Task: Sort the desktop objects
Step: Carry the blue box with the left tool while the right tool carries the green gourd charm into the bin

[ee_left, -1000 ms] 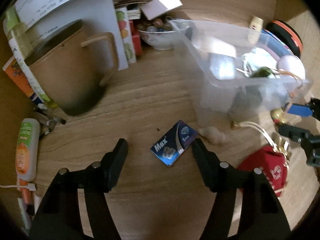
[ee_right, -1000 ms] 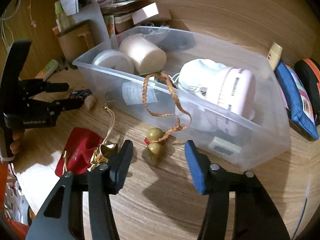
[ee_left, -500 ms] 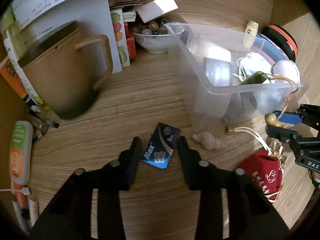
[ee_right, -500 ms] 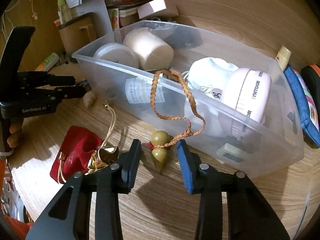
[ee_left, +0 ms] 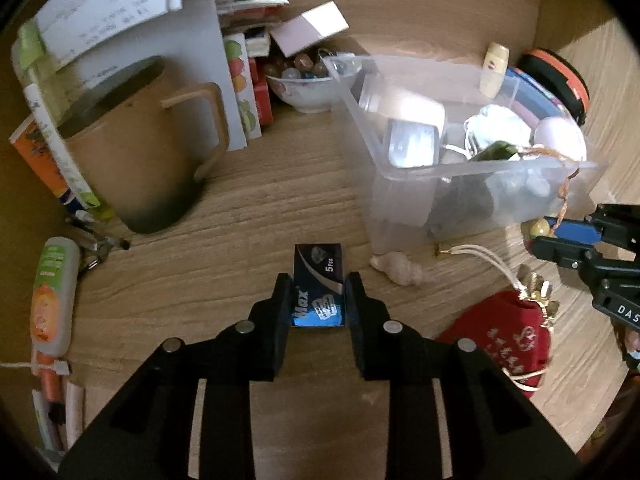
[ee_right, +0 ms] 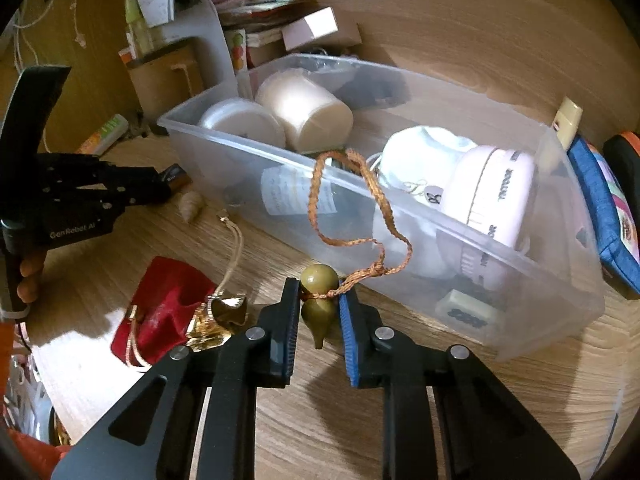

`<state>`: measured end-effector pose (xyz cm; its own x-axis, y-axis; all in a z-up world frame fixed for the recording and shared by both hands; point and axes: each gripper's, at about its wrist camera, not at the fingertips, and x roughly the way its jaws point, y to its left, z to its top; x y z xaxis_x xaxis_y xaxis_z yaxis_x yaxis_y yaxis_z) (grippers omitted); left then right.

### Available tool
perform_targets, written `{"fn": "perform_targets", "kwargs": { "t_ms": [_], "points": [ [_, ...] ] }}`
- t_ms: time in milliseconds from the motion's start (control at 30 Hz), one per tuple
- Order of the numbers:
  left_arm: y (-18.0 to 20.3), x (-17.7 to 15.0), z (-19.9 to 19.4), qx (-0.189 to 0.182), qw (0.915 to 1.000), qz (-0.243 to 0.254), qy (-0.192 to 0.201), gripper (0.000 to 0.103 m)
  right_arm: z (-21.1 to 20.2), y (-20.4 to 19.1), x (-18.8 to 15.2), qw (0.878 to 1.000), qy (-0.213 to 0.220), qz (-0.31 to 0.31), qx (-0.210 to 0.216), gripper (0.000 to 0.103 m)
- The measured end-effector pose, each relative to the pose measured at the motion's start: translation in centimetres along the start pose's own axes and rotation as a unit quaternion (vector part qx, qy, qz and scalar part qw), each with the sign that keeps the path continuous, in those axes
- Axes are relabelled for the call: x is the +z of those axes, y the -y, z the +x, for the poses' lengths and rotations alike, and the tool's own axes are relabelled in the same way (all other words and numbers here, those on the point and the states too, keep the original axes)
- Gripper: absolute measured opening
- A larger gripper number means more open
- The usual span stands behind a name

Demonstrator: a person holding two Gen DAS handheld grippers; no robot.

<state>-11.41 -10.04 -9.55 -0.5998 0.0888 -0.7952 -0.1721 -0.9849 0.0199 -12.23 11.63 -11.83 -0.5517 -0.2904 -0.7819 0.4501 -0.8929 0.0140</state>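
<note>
Blue packet clamped in left gripper, gourd charm within right gripper

A wooden desk carries a clear bin, with a mug to its left and a seashell and red pouch before it.

1. The blue packet has both long edges hidden behind the left gripper.
2. Print on the red pouch is too blurred to read.
3. The clear bin blurs the small labelled block behind its wall.
4. The right gripper runs off the frame's right edge.
</note>
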Motion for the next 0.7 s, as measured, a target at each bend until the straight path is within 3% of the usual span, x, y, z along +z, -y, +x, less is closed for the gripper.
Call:
{"fn": "perform_targets", "kwargs": {
  "t_ms": [433,700],
  "points": [
    [0.5,1.1,-5.0,-0.007,0.9983,-0.020,0.054,0.026,-5.3,0.8,-0.7,0.998,0.056,0.019,0.012,0.017],
    [1.5,3.1,-6.2,-0.018,0.9973,-0.009,0.071,0.026,-7.7,3.0,0.9,0.996,0.087,0.022,-0.013,0.017]
  ]
}}
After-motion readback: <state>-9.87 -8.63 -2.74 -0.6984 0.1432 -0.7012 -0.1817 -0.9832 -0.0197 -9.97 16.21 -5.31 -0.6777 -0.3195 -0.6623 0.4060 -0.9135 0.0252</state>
